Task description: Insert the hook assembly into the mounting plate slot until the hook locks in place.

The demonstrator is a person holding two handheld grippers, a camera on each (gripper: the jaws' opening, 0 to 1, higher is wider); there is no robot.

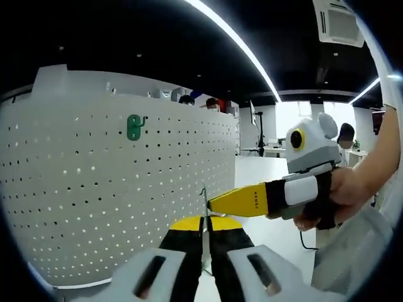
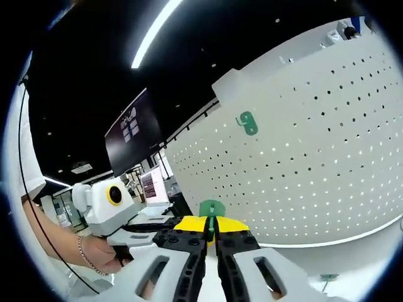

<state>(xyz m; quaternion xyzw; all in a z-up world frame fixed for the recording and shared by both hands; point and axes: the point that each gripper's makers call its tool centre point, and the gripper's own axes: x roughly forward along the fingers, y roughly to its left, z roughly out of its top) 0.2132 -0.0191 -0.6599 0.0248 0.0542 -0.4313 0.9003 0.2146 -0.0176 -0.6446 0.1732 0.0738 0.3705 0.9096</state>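
A white pegboard (image 1: 113, 207) curves across the left gripper view, with one green hook (image 1: 135, 126) mounted high on it. My left gripper (image 1: 203, 221) is shut on a thin metal strip (image 1: 203, 200) that rises between its yellow tips. The right gripper (image 1: 211, 202), held by a hand, comes in from the right and its yellow tip meets that strip. In the right gripper view my right gripper (image 2: 211, 225) is shut on a green hook piece (image 2: 211, 207). The left gripper (image 2: 165, 225) reaches in from the left. The pegboard (image 2: 315, 176) and its mounted green hook (image 2: 247, 123) stand beyond.
An office with ceiling light strips, desks and monitors (image 1: 258, 129) lies behind the board. A person's arm (image 1: 371, 170) is at the right. A dark wall screen (image 2: 132, 135) hangs at the left. A small green item (image 2: 327, 277) lies below the board.
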